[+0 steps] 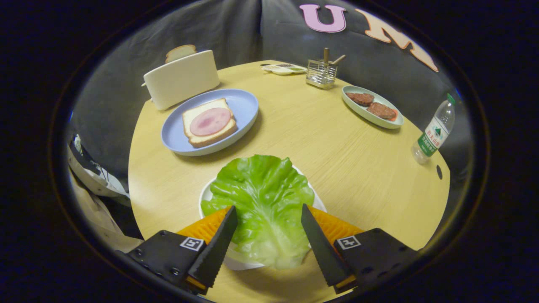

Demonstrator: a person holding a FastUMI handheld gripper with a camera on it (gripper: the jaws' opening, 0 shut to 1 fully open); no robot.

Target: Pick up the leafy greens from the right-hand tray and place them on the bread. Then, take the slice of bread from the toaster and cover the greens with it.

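My gripper (269,216) gapes wide astride the lettuce leaf (263,202), holding nothing — light, floppy, tearable, so I'd pinch its thicker near rib

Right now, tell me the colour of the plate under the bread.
Pale blue plate, in the gripper view. The jaws stand open around the lettuce leaf.

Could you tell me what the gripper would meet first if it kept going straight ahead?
Probably the green lettuce leaf on its white plate: the open gripper has it between its fingers already, though depth is unclear.
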